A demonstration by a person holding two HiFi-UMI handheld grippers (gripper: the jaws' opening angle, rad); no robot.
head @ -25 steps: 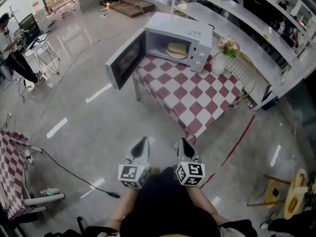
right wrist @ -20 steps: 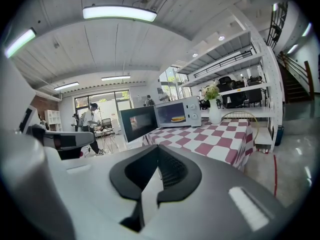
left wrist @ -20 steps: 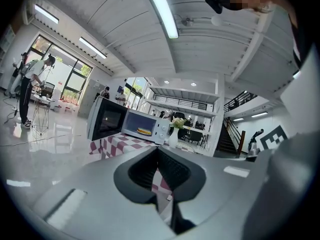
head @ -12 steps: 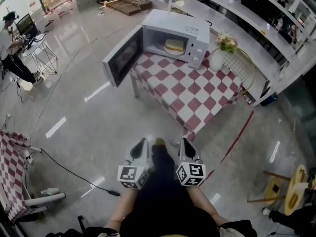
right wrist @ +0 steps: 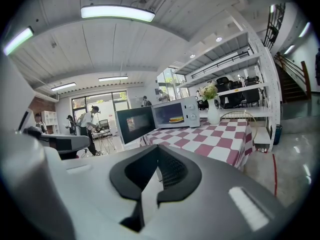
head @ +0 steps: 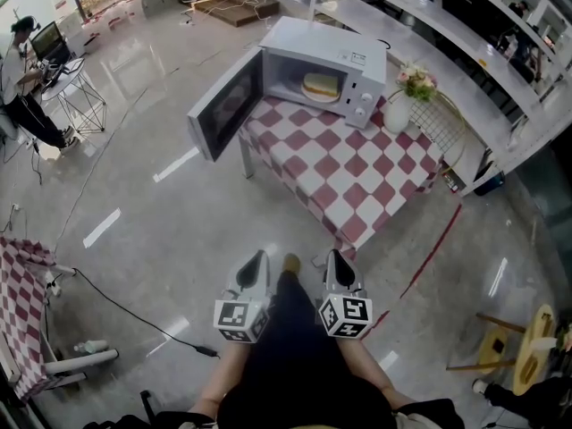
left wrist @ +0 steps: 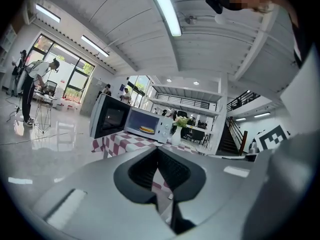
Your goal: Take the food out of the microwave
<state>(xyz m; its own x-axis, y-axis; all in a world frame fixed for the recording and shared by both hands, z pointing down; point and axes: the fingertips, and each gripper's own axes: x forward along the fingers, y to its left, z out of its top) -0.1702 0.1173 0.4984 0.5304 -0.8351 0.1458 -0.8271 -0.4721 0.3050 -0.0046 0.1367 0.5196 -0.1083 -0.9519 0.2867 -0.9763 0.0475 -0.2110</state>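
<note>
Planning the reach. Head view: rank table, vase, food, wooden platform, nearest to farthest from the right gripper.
1. Table, near corner just ahead of the right gripper.
2. Vase, far right of the table.
3. Food, inside the microwave, left of the vase; only slightly farther.
4. Wooden platform, on the floor beyond the microwave.

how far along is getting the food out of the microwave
Done: the microwave door stands open. In hand: nothing; the left gripper and right gripper are shut and empty, over the floor short of the table. Left: the food sits inside the microwave; reaching in, gripping it and taking it out all remain.
</note>
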